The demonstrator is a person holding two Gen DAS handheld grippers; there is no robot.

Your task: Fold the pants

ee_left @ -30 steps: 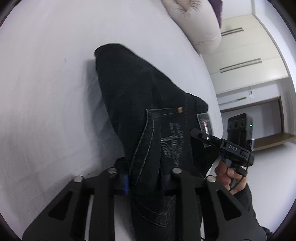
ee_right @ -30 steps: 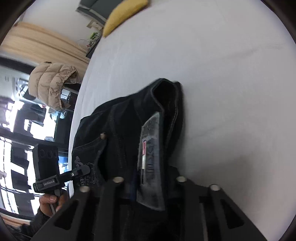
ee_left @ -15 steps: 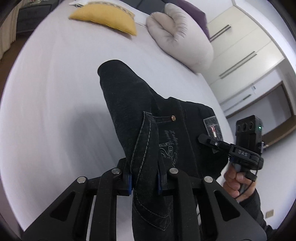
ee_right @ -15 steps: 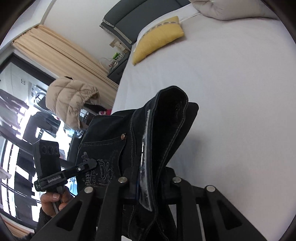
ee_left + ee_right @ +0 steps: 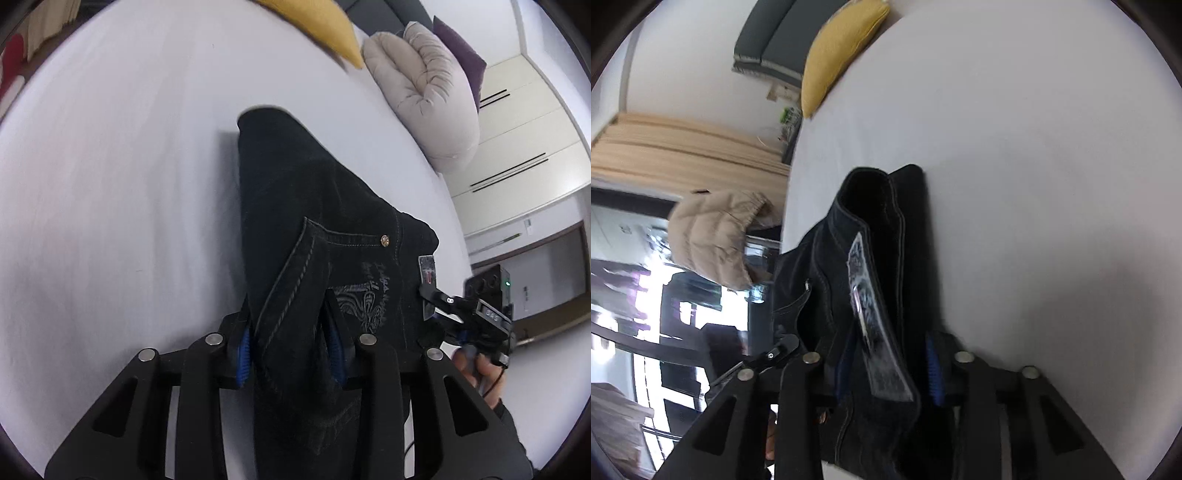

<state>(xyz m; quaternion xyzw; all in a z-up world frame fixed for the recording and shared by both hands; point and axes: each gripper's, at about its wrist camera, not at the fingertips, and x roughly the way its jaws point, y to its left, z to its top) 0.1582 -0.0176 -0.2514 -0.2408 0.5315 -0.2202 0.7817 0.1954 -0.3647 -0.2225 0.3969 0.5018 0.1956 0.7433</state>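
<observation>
Black denim pants (image 5: 317,236) are held up over a white bed (image 5: 110,184), their far end resting on the sheet. My left gripper (image 5: 291,339) is shut on the pants at the back pocket edge. My right gripper (image 5: 890,369) is shut on the pants (image 5: 882,229) at the waistband, by the grey label (image 5: 875,332). The right gripper also shows in the left wrist view (image 5: 443,306), at the waistband corner. The left gripper's fingertip (image 5: 775,350) shows at the left in the right wrist view.
A yellow cushion (image 5: 325,29) and a beige pillow (image 5: 424,92) lie at the head of the bed. White wardrobe doors (image 5: 524,155) stand beyond. In the right wrist view, a beige puffer jacket (image 5: 713,236) and curtains (image 5: 683,151) are beside the bed (image 5: 1034,147).
Both grippers have moved and turned with the pants still held. The bed's head end has swung closer in the left wrist view. The waistband now stands more edge-on.
</observation>
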